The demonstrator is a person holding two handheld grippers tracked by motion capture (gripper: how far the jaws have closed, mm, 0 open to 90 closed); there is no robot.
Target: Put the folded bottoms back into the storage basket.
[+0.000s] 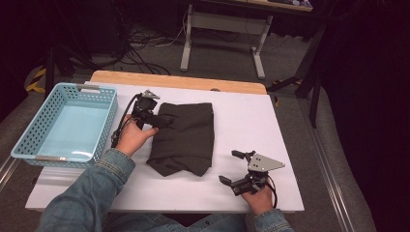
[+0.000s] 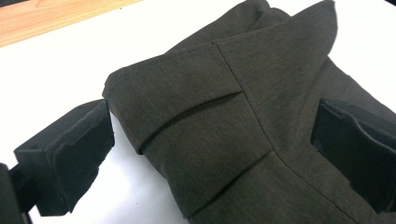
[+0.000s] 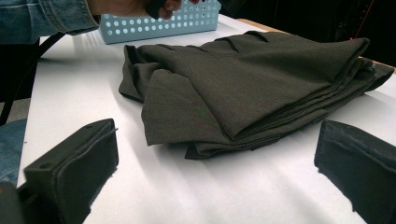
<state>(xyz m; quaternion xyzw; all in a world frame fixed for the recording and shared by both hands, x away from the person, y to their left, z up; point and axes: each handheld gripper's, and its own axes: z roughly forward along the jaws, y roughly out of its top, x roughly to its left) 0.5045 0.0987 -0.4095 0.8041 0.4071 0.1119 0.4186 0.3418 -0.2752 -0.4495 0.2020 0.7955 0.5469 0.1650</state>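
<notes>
A dark olive-grey garment (image 1: 186, 137) lies folded in the middle of the white table (image 1: 251, 121). My left gripper (image 1: 164, 121) reaches over the garment's upper left edge. In the left gripper view it (image 2: 210, 154) stands open, with a folded corner of the garment (image 2: 224, 107) between the wide-apart jaws and neither pad pressing on it. My right gripper (image 1: 228, 166) is open near the front edge, to the right of the garment's lower corner. In the right gripper view it (image 3: 217, 182) faces the garment's layered folds (image 3: 243, 88) across bare table.
A light blue perforated basket (image 1: 29, 135) with nothing in it stands at the table's left edge, close to my left forearm; it also appears as a basket wall (image 3: 159, 21) behind the garment. A wooden strip (image 1: 179, 79) runs along the far side.
</notes>
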